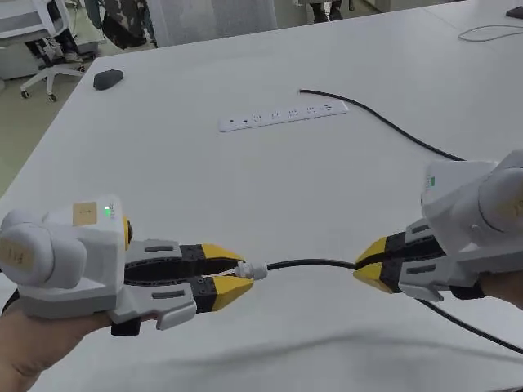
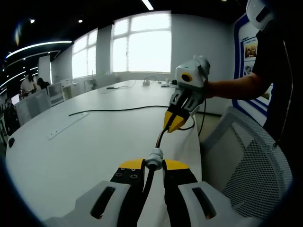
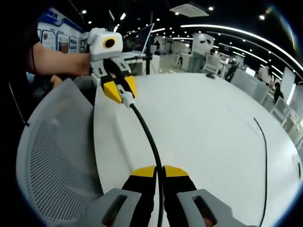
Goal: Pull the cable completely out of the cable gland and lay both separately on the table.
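We find the left gripper [image 1: 243, 273] pressed together on the gland [image 1: 254, 270], a small white fitting pinched at the jaw tips. The right gripper [image 1: 361, 270] is clamped on the black cable [image 1: 310, 264], near the gland. Both are held above the table [image 1: 245, 188] near its front edge, facing each other, with the cable stretched almost straight between them. We judge that this opposed grip serves the pull: one tool anchors the gland while the other draws the cable along its axis. The cable enters the gland, and in the left gripper view a dark strand seems to run on behind it between the jaws, so extraction is not complete. Slack trails behind the right gripper. Nothing is laid down yet.
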`<state>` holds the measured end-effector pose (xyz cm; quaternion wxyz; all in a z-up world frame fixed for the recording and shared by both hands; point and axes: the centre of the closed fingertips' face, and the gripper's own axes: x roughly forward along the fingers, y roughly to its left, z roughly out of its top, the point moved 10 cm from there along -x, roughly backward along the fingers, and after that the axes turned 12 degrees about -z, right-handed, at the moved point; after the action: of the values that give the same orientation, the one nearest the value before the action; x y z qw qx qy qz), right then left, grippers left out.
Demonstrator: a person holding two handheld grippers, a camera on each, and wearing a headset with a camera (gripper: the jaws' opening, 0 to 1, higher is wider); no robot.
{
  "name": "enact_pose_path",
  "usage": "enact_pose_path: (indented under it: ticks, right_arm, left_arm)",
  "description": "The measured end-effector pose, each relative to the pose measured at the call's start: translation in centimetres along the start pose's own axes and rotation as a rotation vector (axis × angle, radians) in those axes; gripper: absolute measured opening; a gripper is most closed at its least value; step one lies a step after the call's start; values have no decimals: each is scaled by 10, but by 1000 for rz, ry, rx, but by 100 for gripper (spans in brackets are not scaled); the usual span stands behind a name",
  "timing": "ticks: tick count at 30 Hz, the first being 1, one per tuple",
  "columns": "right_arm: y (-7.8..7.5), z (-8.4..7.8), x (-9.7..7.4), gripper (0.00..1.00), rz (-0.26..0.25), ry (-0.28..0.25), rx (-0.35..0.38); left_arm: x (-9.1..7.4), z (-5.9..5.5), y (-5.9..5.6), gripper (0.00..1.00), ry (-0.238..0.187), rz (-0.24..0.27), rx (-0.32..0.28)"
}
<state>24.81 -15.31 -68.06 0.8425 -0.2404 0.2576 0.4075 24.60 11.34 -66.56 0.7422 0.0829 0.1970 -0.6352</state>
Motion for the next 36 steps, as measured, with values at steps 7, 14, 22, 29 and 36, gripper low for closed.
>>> enact_pose_path:
  ticks: [7,14,22,29,36]
  right_arm:
    - [-10,-12,-8,0,-44,21,41]
    - [-19,-24,-15,0,-79,44,76]
    - [-22,-38,-15,0,-113,106,51]
    - [-17,-41,-9,0,-95,115,48]
    - [-16,-43,-4,0,-88,128,54]
  left_arm:
    - [-9,-1,1,15,-9,16,-10]
    - [-17,-3,2,15,-10,46,-14]
    - [-22,-7,2,15,-3,56,-25]
    - [-22,-10,1,15,1,60,-33]
    - [-24,-11,-2,15,-1,65,-32]
